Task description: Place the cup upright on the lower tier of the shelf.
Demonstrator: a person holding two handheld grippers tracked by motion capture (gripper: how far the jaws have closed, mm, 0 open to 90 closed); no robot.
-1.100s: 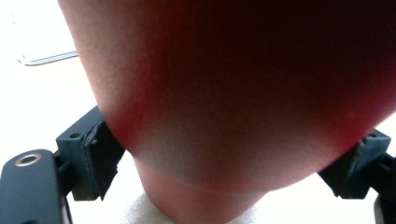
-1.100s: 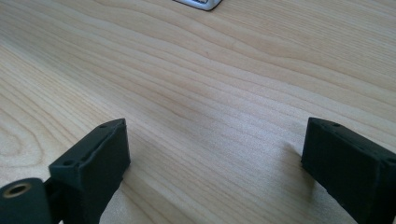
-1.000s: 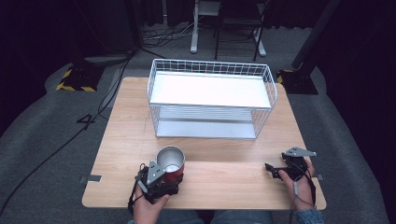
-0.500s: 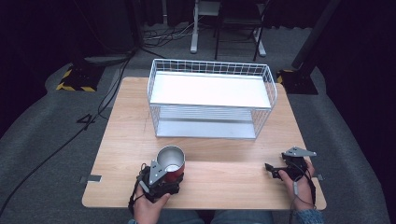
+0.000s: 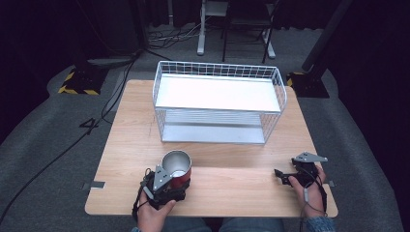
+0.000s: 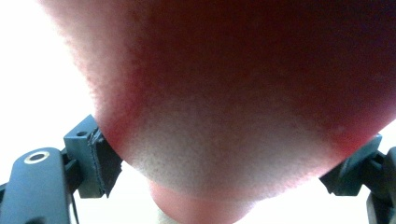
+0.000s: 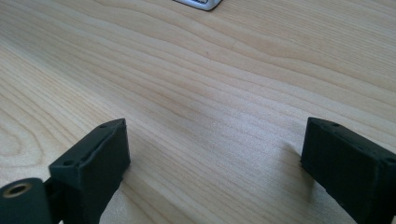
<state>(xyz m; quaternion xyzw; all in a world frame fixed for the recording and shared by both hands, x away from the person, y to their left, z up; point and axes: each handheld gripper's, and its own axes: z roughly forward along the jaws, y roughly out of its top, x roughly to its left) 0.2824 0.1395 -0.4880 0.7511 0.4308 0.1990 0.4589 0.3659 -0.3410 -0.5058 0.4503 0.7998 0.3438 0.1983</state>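
Red metal cup [image 5: 176,169] w/ a shiny silver inside stands upright on the light wood table [image 5: 125,145], right betw. the jaws of the left tongs [image 5: 169,181]. The left tongs are closed on the cup; in the left gripper view the red cup wall [image 6: 233,93] is very close and blurry, and a black pad [image 6: 100,158] presses on each side of it. A hand [image 5: 152,215] holds those tongs from behind, near the table's front edge.

The right tongs [image 5: 285,176] sit low on the table, well apart from the cup, off to the right of the left tongs. Another hand [image 5: 309,188] holds them, and a grey three-corner plate [image 5: 309,157] sits on top. In the right gripper view the right tongs [image 7: 215,163] are wide open w/ nothing in them, just bare wood betw. the two black jaws.

Ahead of both tongs, farther back on the table, is a white wire rack [image 5: 220,101] w/ 2 shelves, a flat white top shelf and a lower one. A small bit of its corner [image 7: 198,3] shows at the top of the right gripper view, past the open jaws.

Dark floor & cables [image 5: 72,140] are around the table.
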